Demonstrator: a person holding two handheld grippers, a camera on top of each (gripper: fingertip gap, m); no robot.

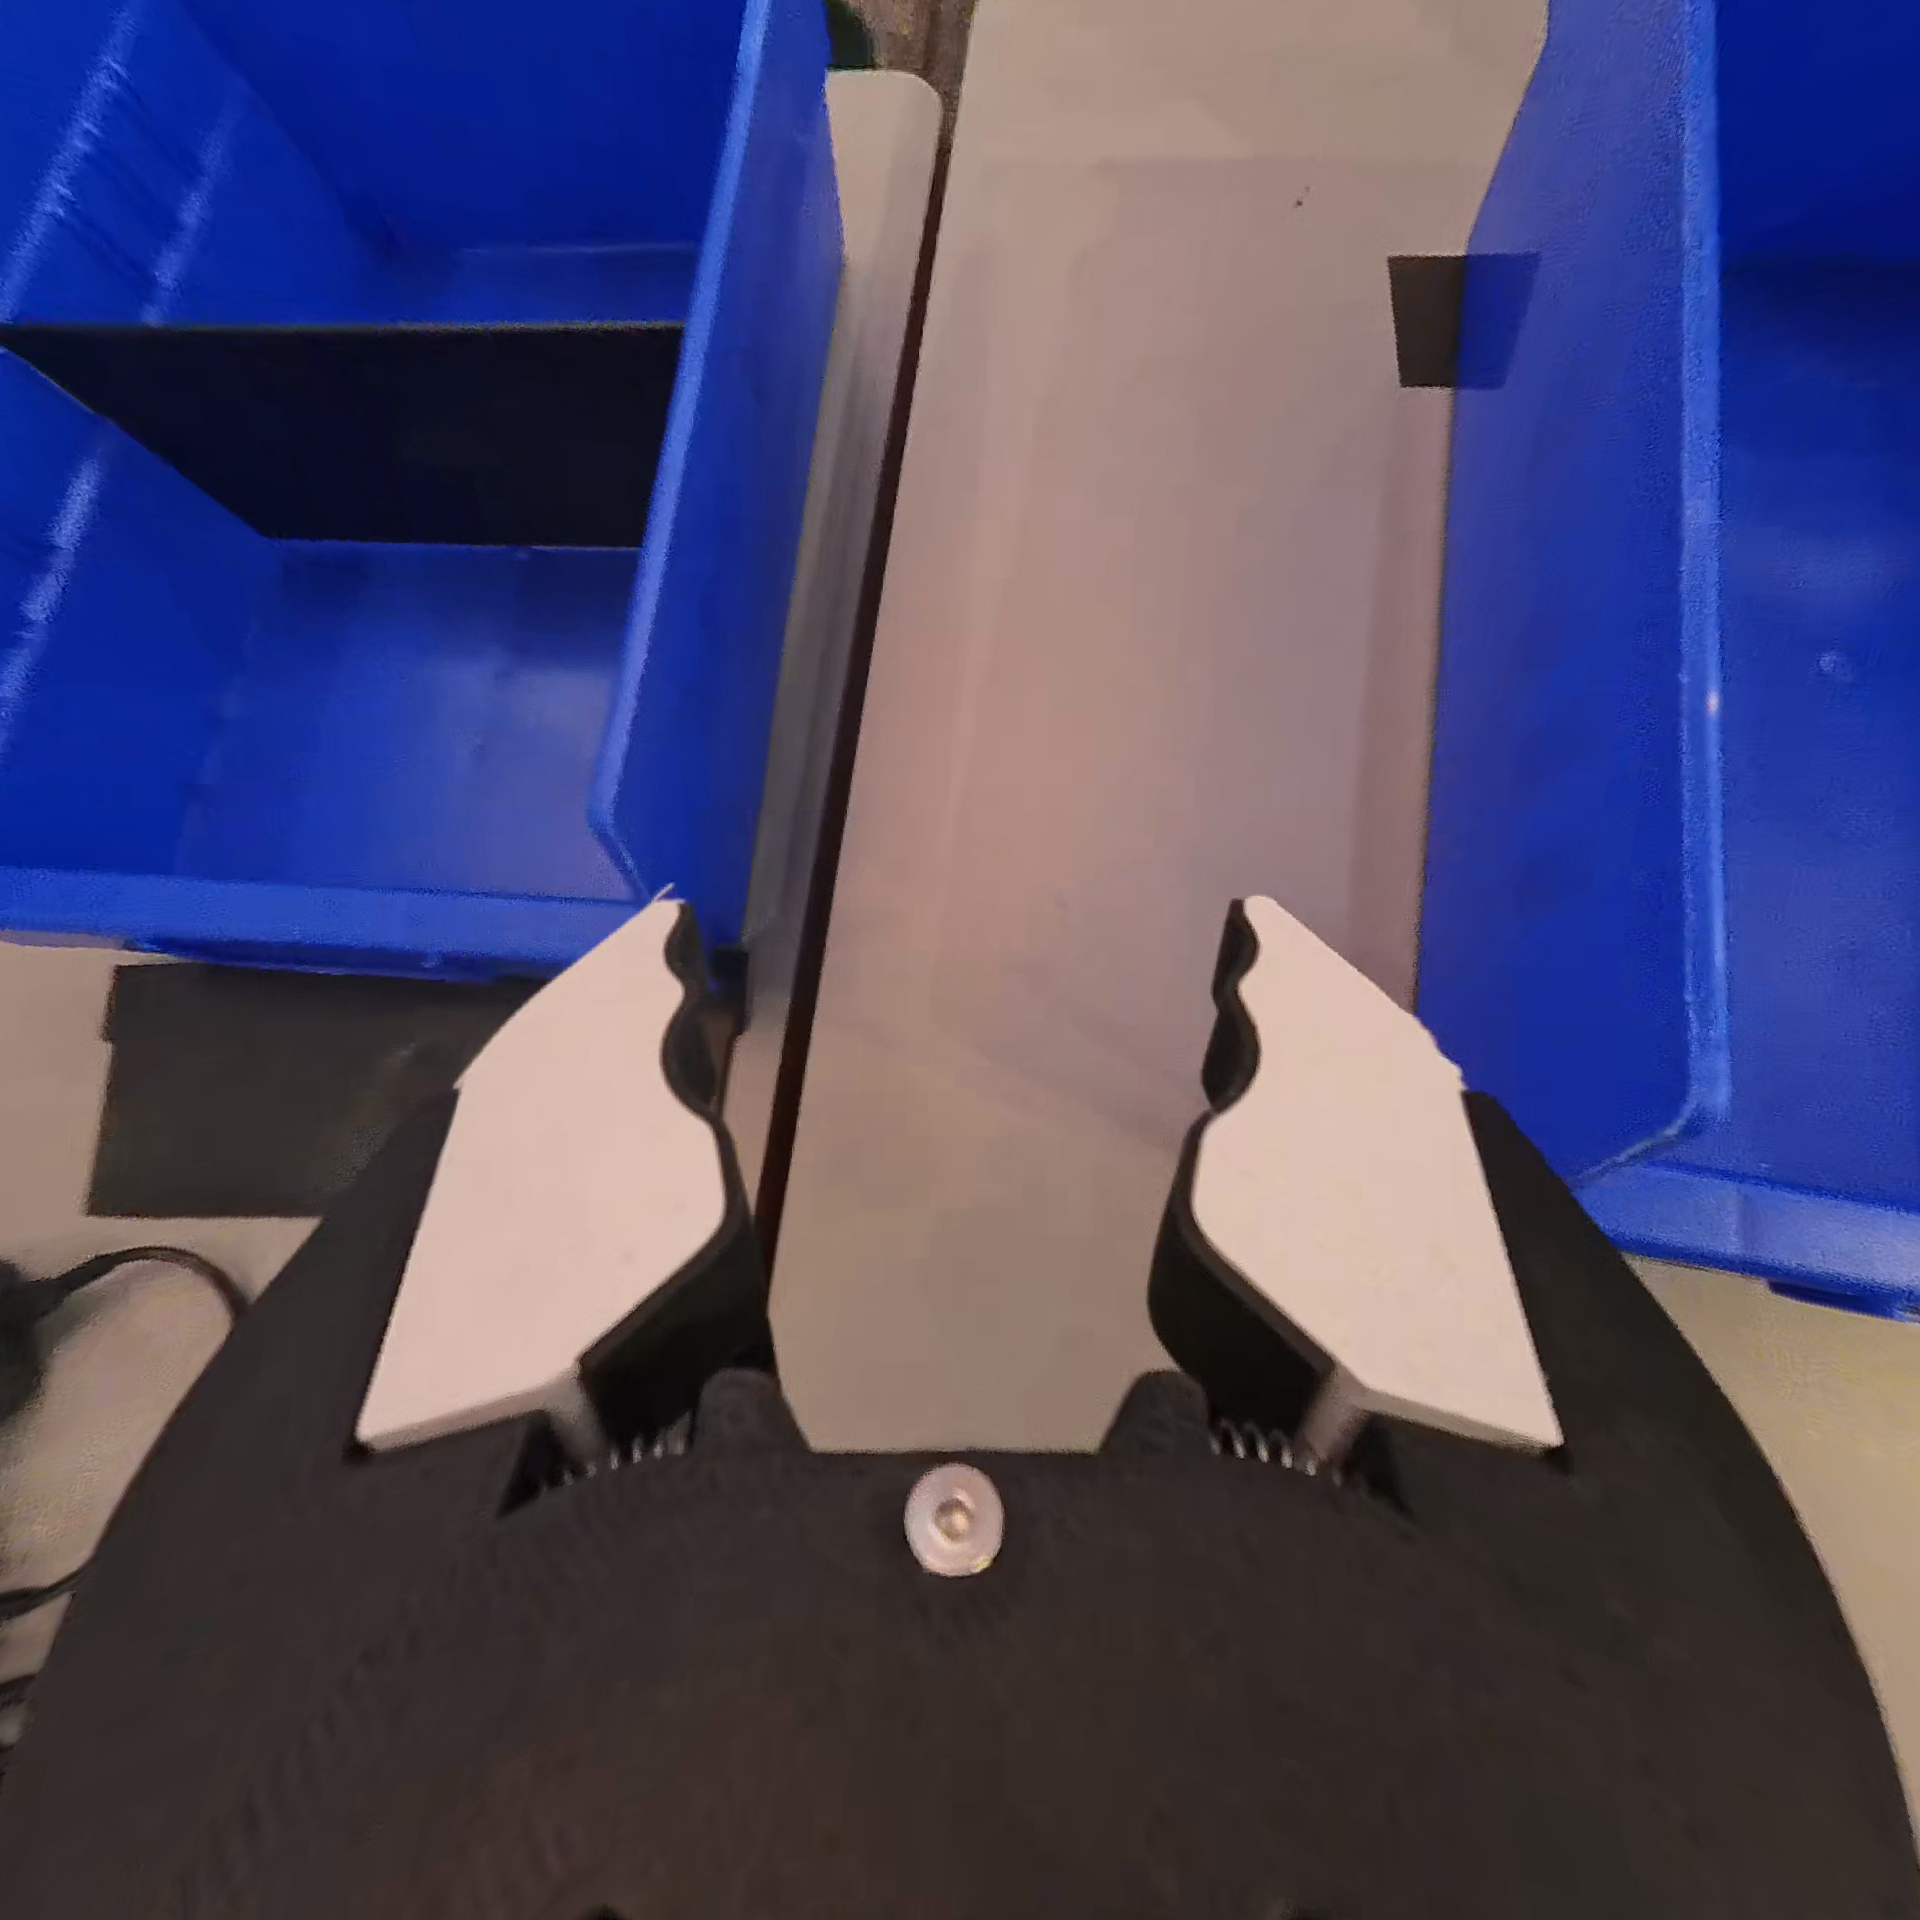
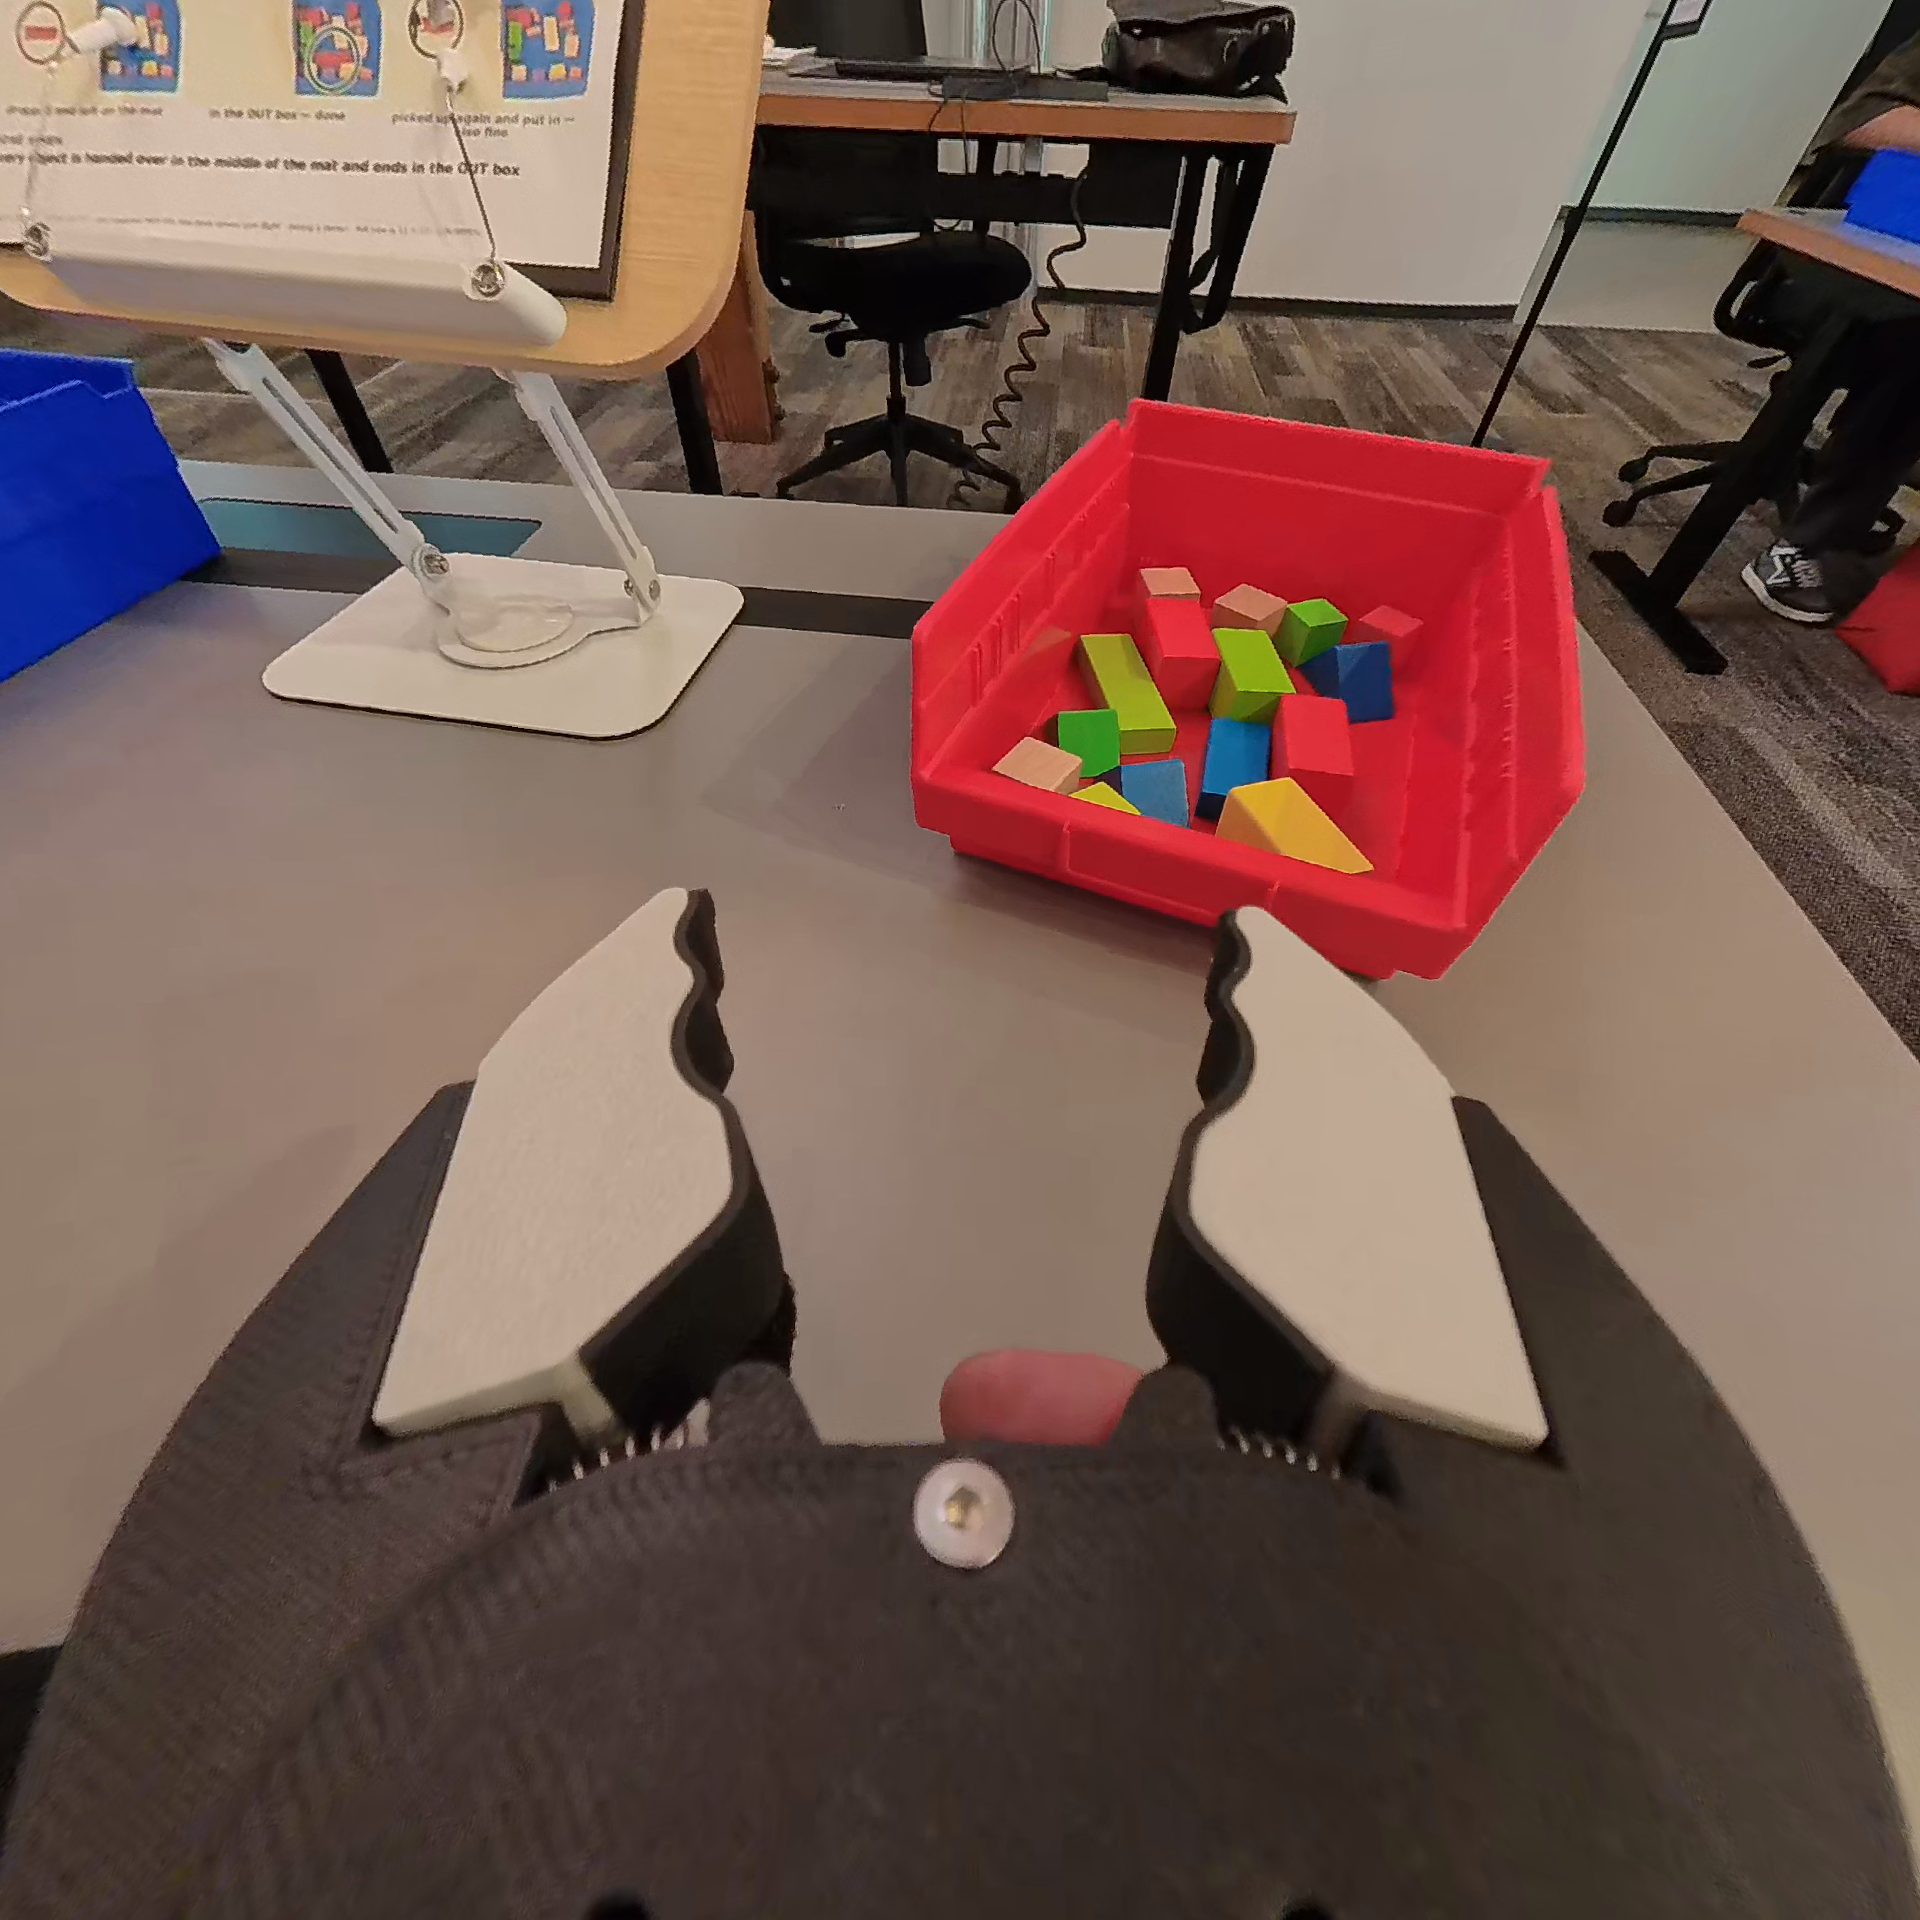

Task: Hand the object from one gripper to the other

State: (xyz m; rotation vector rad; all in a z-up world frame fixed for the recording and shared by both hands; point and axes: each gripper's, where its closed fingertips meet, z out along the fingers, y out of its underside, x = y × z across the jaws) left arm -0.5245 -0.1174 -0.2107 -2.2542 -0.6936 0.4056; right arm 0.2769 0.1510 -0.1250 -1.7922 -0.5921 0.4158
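The objects to hand over look to be the small painted wooden blocks (image 2: 1226,717) lying jumbled in the red bin (image 2: 1496,727) at the centre right of the right wrist view. They should be light, stiff and fairly smooth; the cuboids offer parallel flat faces to pinch, while the yellow wedge (image 2: 1288,826) at the bin's front has sloping sides likely to slip.

The right gripper (image 2: 966,987) is spread wide with nothing between its pads, above the bare grey table (image 2: 416,935) just short of the bin. The left gripper (image 1: 956,987) is likewise spread and holding nothing, over a pale strip of table between two blue bins (image 1: 364,623).

At the upper left of the right wrist view, a tilted wooden stand (image 2: 665,260) carries a printed instruction sheet (image 2: 312,125) with small pictures and lines of text. No brands are visible.
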